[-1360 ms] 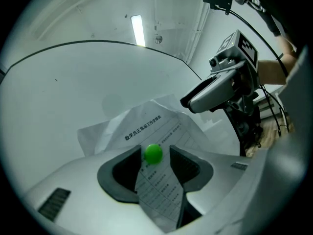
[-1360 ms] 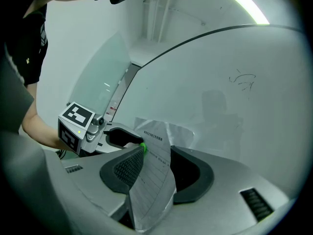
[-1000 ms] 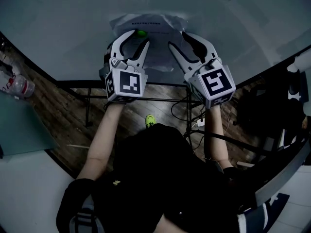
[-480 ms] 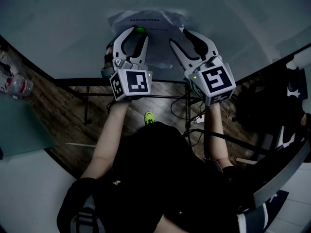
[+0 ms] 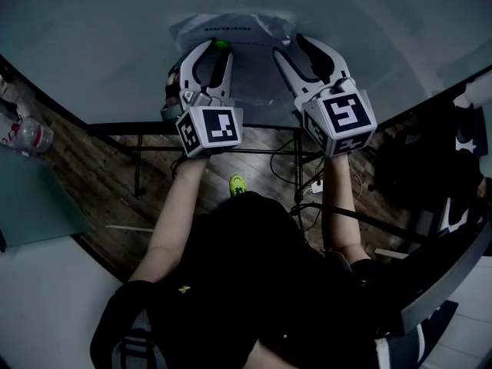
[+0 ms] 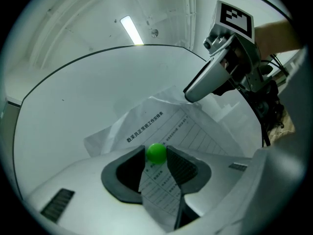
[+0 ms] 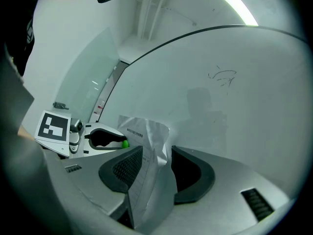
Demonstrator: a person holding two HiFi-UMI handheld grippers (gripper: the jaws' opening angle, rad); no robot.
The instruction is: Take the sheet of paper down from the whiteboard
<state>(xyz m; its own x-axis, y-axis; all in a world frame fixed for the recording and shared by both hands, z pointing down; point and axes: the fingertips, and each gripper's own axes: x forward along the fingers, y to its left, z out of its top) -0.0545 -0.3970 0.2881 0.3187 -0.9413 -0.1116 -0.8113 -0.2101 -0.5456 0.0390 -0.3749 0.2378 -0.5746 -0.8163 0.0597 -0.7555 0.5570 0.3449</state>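
A creased printed sheet of paper (image 5: 247, 28) hangs on the whiteboard (image 5: 108, 37), pinned by a small green magnet (image 5: 221, 45). My left gripper (image 5: 217, 49) points at the board; its jaws have just been closing, and both pads now touch the sides of the green magnet (image 6: 156, 152), with the sheet (image 6: 190, 131) behind it. My right gripper (image 5: 290, 48) stands open at the sheet's right edge. In the right gripper view a bulging fold of the paper (image 7: 149, 146) lies between the wide-apart pads, against the left one only.
The board's black stand frame (image 5: 140, 160) and cables (image 5: 307, 179) are below on the wooden floor. A plastic bottle (image 5: 32, 137) lies at the far left. A faint scribble (image 7: 222, 76) marks the board to the right of the sheet.
The left jaws have narrowed around the green magnet. The right gripper has shifted slightly up and toward the board, onto the paper's right edge.
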